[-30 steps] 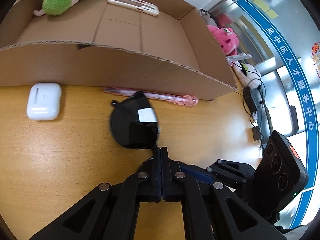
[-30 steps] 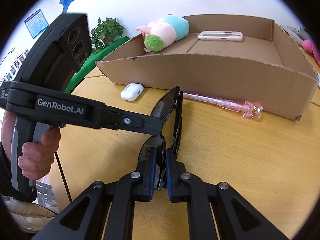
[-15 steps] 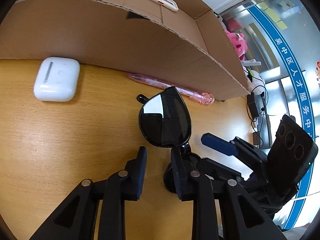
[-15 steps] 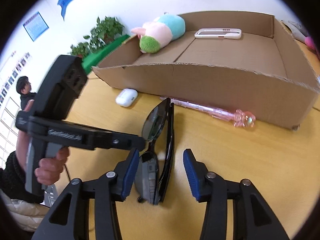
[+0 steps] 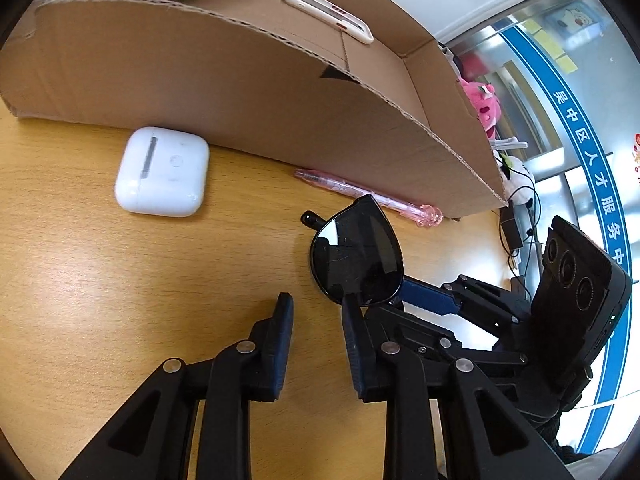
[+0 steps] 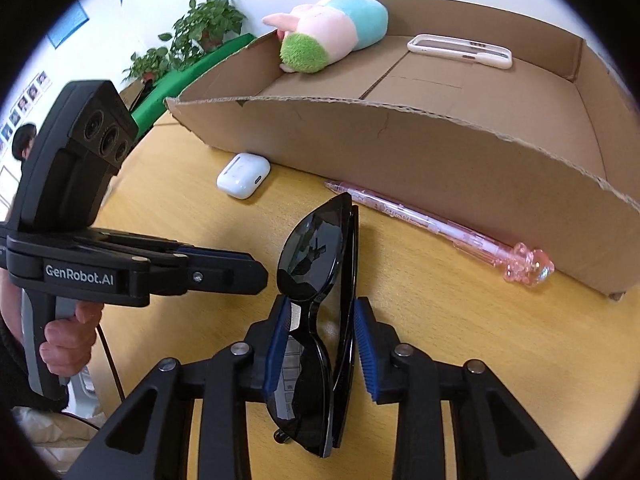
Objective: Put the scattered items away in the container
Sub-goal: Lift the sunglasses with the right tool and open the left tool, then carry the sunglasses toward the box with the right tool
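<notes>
Your right gripper (image 6: 322, 340) had its jaws closing around the folded black sunglasses (image 6: 316, 312), which stood on edge between the blue pads (image 6: 276, 344); whether the pads pressed on the frame yet could not be told. The sunglasses sat on the wooden table (image 6: 460, 360), one lens reaching toward 12 o'clock from that gripper in the right wrist view.

Your left gripper (image 5: 316, 312) had its jaws parted with only bare table showing between them. In the left wrist view the sunglasses' lens stood just at 1 o'clock from its tips, touching or nearly touching the right-hand finger. In the right wrist view, that gripper came in from 9 o'clock, its tip just beside the lens, with your hand (image 6: 68, 344) wrapped on its handle.

The white earbud case (image 5: 162, 172) lay on the table at 10 o'clock from the left gripper, near the wall of the cardboard box (image 5: 240, 92). The pink pen (image 6: 436, 232) lay along the foot of that wall, at about 1 o'clock from the right gripper.

Inside the box, a plush toy (image 6: 328, 36) with a green tuft rested at the far left corner, and a white phone case (image 6: 460, 50) lay flat near the far wall.
</notes>
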A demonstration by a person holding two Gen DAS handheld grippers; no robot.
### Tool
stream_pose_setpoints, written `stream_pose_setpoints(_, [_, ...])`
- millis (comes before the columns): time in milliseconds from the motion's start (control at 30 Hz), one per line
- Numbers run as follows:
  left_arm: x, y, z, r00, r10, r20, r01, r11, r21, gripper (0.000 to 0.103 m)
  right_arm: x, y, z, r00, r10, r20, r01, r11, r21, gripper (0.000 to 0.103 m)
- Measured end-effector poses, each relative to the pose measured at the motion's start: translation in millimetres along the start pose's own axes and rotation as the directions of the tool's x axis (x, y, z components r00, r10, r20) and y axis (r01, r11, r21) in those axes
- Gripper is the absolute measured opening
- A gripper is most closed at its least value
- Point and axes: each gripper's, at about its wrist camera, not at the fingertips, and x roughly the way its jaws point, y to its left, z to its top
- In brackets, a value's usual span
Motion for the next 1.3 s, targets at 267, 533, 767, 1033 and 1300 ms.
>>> stream_pose_setpoints(267, [1,-11,7,0.991,-0.130,-0.002,0.130,0.991,0.019,0.026,-18,-9,-10,0.995,0.068,0.076,-0.074,0.995,0.069,0.029])
stream_pose_setpoints(533, [-13,-41,22,0.988,-0.154,0.025,0.151,0.984,0.095,0.025,-40,-3,-2,0.988,0.055,0.143,-0.061,0.997,0.040,0.027])
stream_pose_setpoints(767, [-35,-67,31,0.981,-0.179,0.071,0.164,0.970,0.181,0.022,-64,-3,6,0.973,0.065,0.223,-0.071,0.997,0.016,0.027])
stream_pose_setpoints(1033, [-53,-70,39,0.970,-0.211,0.121,0.177,0.954,0.242,0.023,-89,-8,23,0.953,0.076,0.295,-0.079,0.997,0.000,0.027])
stream_pose_setpoints(1300, [-37,-70,40,0.969,-0.239,0.065,0.209,0.930,0.301,0.029,-103,-18,45,0.942,0.072,0.329,-0.082,0.996,0.017,0.027])
